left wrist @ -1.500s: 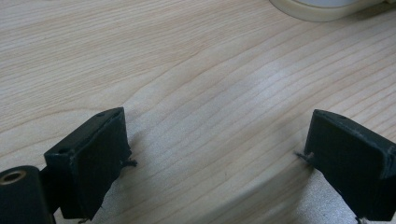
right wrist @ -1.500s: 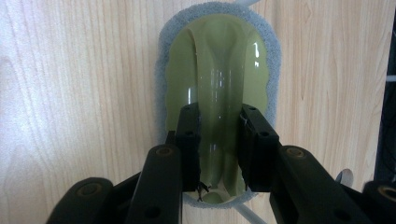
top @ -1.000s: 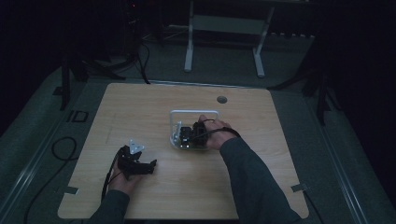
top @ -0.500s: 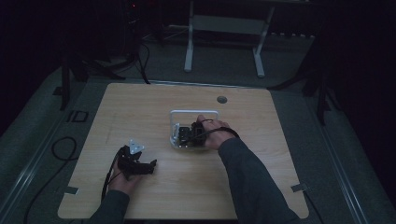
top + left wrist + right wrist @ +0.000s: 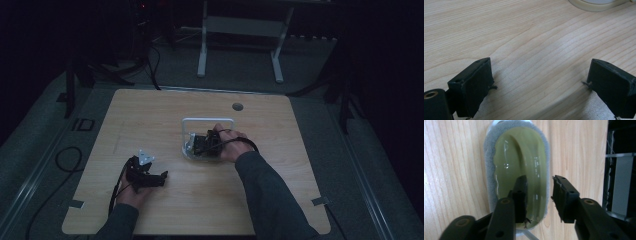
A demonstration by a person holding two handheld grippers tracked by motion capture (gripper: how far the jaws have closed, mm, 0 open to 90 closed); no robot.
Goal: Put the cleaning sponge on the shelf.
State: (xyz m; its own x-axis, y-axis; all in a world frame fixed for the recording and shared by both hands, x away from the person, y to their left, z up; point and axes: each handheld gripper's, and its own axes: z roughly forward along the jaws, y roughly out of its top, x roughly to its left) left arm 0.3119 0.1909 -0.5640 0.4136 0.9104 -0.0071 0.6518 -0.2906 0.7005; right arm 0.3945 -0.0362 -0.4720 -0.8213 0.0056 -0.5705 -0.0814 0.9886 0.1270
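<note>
My left hand holds the left tongs low at the near left of the counter, forearm coming in from the bottom edge. In the left gripper view its jaws stand wide apart with nothing between them. My right arm reaches forward to the middle, the hand wrapped around the right tongs, pointing left. In the right gripper view those jaws are parted by a narrow gap, gripping nothing.
</note>
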